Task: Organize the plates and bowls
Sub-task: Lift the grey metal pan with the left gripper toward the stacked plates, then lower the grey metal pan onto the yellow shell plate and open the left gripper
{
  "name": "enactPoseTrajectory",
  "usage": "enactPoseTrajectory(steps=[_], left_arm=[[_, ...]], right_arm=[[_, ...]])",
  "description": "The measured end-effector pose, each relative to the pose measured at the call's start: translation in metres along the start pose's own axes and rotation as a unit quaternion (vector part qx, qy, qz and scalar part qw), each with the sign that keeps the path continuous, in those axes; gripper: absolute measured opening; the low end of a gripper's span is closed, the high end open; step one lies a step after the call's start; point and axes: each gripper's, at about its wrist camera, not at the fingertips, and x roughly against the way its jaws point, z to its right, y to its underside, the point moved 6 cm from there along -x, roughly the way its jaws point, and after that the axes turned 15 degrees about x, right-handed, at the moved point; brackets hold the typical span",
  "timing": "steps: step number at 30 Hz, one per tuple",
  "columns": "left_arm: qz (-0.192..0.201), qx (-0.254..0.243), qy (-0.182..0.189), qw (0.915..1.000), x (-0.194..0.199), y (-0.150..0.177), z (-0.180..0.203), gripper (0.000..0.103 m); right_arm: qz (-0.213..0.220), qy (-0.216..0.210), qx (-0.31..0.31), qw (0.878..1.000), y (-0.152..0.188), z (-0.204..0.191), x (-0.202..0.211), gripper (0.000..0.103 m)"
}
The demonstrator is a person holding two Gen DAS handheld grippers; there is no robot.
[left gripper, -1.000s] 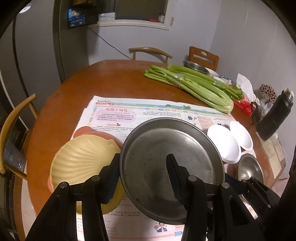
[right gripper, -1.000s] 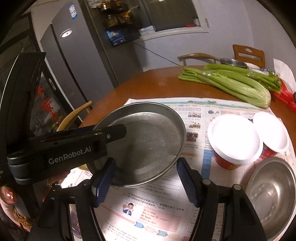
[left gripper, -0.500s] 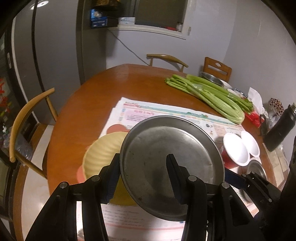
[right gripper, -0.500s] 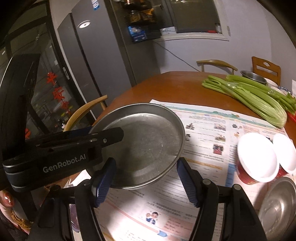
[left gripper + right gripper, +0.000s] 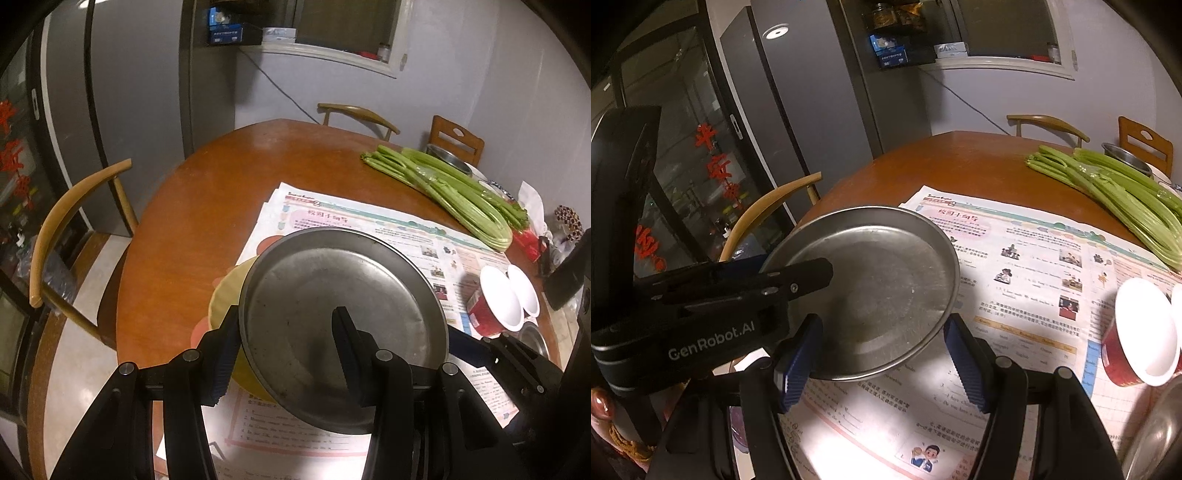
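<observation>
My left gripper (image 5: 284, 354) is shut on the near rim of a round steel plate (image 5: 332, 295) and holds it up above the table. The plate also shows in the right wrist view (image 5: 879, 291), with the left gripper's body (image 5: 713, 310) on its left rim. Under the plate lies a yellow shell-shaped plate (image 5: 225, 299) on a pink one. My right gripper (image 5: 882, 362) is open and empty, just in front of the steel plate's near edge. Two red bowls with white insides (image 5: 506, 299) and a small steel bowl (image 5: 535, 339) stand at the right.
A newspaper (image 5: 388, 229) covers the round wooden table (image 5: 207, 206). Celery (image 5: 454, 192) lies at the far right beside another steel bowl (image 5: 447, 158). A dark bottle (image 5: 569, 273) and clutter stand at the right edge. Wooden chairs (image 5: 70, 206) ring the table.
The left gripper has lifted the steel plate higher and drawn it back, so the table looks farther away. The plate now covers more of the yellow plate. The right gripper stays open.
</observation>
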Motion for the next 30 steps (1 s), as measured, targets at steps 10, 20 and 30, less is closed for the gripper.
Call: enactPoseTrajectory(steps=[10,20,30], left_arm=[[-0.020,0.011,-0.001,0.9997,-0.023,0.004,-0.008,0.050],[-0.032,0.021,-0.002,0.9993,-0.042,0.005,-0.019,0.050],[-0.036,0.028,0.004,0.9990,-0.053,0.001,-0.028,0.050]], right_arm=[[-0.014,-0.006,-0.008,1.000,-0.001,0.004,-0.021,0.068],[-0.027,-0.011,-0.005,1.000,0.003,0.001,-0.039,0.068],[-0.029,-0.002,0.006,1.000,0.001,-0.003,-0.049,0.068]])
